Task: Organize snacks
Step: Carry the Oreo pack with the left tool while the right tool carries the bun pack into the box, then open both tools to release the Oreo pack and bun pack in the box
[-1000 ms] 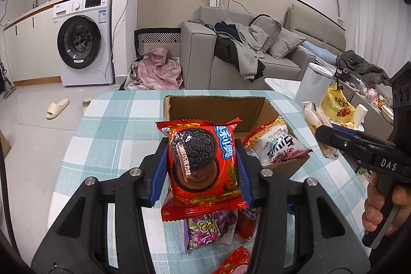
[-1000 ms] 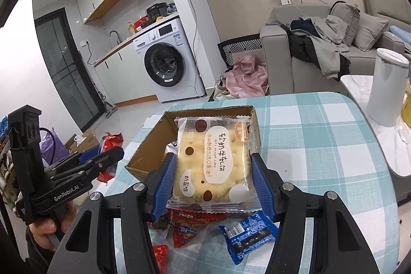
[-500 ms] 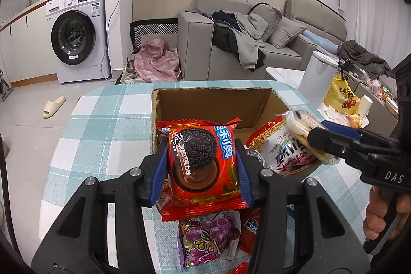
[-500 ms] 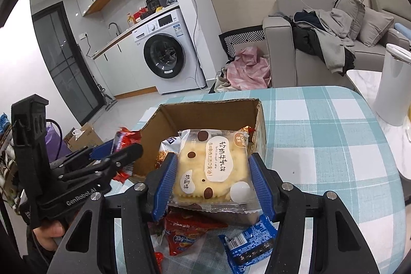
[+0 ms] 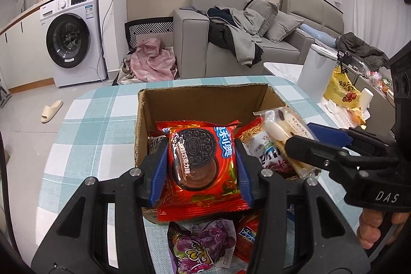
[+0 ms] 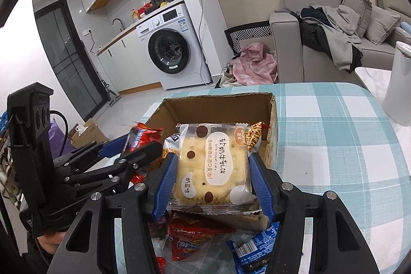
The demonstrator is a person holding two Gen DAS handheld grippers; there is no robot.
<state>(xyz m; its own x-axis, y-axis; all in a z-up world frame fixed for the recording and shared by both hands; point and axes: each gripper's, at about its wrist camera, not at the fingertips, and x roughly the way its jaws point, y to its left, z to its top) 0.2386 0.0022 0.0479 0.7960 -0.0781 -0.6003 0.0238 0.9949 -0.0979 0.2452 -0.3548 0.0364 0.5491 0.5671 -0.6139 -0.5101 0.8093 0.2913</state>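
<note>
My left gripper [image 5: 201, 145] is shut on a red chocolate sandwich-cookie packet [image 5: 203, 171], held over the near wall of the open cardboard box [image 5: 205, 89]. My right gripper [image 6: 213, 157] is shut on a clear-wrapped yellow nougat cracker packet [image 6: 214, 166], also over the near part of the cardboard box [image 6: 218, 97]. In the left wrist view the right gripper [image 5: 310, 143] reaches in from the right with the cracker packet [image 5: 281, 129]. In the right wrist view the left gripper [image 6: 128, 149] comes in from the left beside the red packet [image 6: 140, 135]. A noodle snack packet [image 5: 257, 145] lies inside the box.
Loose snacks lie on the checked tablecloth [image 5: 87, 125] in front of the box: a purple grape packet [image 5: 203, 245], red packets [image 6: 190, 240] and a blue packet [image 6: 257, 248]. A white bin [image 5: 317, 73] and a yellow bag [image 5: 341, 90] stand off the table's right side.
Both grippers have moved forward and down toward the box with their packets still gripped. The box now looks closer and larger in both views.
</note>
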